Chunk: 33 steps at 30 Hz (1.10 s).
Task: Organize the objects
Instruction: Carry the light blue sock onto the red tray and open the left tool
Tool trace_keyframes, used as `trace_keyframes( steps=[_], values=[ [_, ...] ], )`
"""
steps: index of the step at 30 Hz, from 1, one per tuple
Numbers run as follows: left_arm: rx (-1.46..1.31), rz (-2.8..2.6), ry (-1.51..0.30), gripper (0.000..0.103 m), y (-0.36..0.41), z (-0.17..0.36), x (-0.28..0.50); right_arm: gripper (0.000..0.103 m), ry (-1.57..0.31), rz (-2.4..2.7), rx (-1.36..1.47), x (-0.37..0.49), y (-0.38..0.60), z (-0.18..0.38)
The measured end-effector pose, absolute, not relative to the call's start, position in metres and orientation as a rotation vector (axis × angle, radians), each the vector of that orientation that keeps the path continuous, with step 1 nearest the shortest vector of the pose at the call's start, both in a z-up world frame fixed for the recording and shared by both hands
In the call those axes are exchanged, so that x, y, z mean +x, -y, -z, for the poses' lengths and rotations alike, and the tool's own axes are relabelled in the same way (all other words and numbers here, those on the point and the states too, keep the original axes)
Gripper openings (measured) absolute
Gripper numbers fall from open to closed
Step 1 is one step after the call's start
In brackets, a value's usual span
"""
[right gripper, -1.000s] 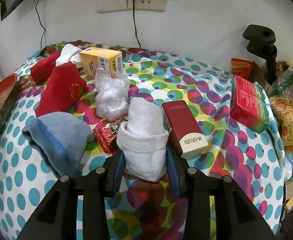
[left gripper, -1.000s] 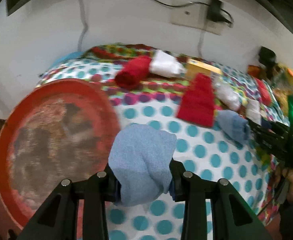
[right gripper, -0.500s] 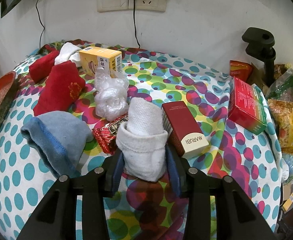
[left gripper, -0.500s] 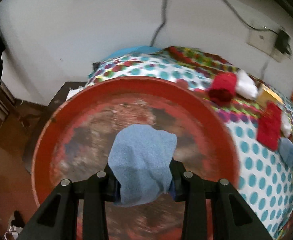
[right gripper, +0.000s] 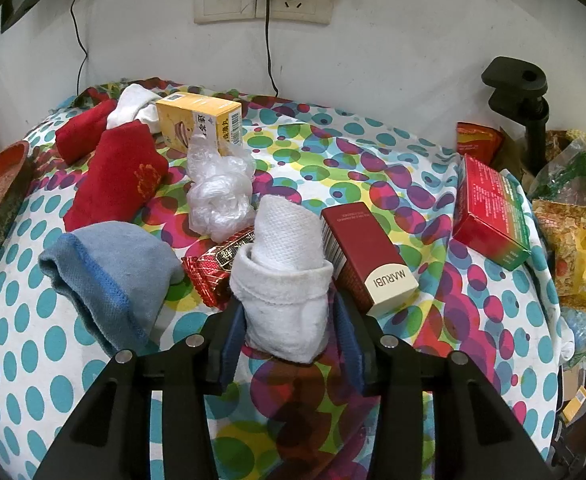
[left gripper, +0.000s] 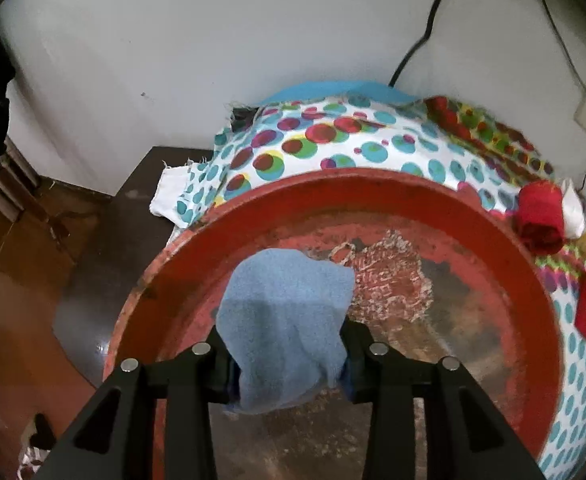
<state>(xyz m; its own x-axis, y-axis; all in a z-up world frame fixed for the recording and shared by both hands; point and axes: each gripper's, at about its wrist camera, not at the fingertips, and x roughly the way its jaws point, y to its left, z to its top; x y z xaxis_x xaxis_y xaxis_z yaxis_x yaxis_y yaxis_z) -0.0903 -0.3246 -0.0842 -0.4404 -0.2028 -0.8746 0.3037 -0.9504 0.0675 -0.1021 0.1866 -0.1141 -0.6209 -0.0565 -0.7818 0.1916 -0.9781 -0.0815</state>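
While the right gripper (right gripper: 287, 330) holds a rolled white sock (right gripper: 283, 280) low over the dotted cloth (right gripper: 25, 360), the left gripper (left gripper: 287, 354) has carried a blue sock (left gripper: 283, 322) from the cloth to above the red tray (left gripper: 533, 280). Its jaws have just been opening, the sock between them and apparently not yet dropped; release looks imminent. The right jaws, also easing, still pinch their sock.

blue sock (left gripper: 285, 320): fuzzy knit | basin (left gripper: 453, 216): worn, flaking red enamel | white sock (right gripper: 285, 276): ribbed cotton
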Motion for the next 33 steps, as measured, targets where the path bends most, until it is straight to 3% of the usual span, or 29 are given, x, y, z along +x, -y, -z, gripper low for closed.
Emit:
trace_keyframes(
  steps=[8, 20, 33],
  values=[
    [1.469, 2.405, -0.152, 0.044, 0.335, 0.099, -0.095, 0.041, -0.237, 2.694, 1.292, -0.103, -0.187, 0.114],
    [1.485, 2.406, -0.140, 0.063, 0.344, 0.095, -0.082, 0.041, -0.262, 2.685, 1.283, -0.104, -0.190, 0.115],
    [1.447, 2.440, -0.151, 0.064, 0.334, 0.075, -0.060, 0.041, -0.257, 2.680, 1.281, -0.103, -0.190, 0.114]
  ],
)
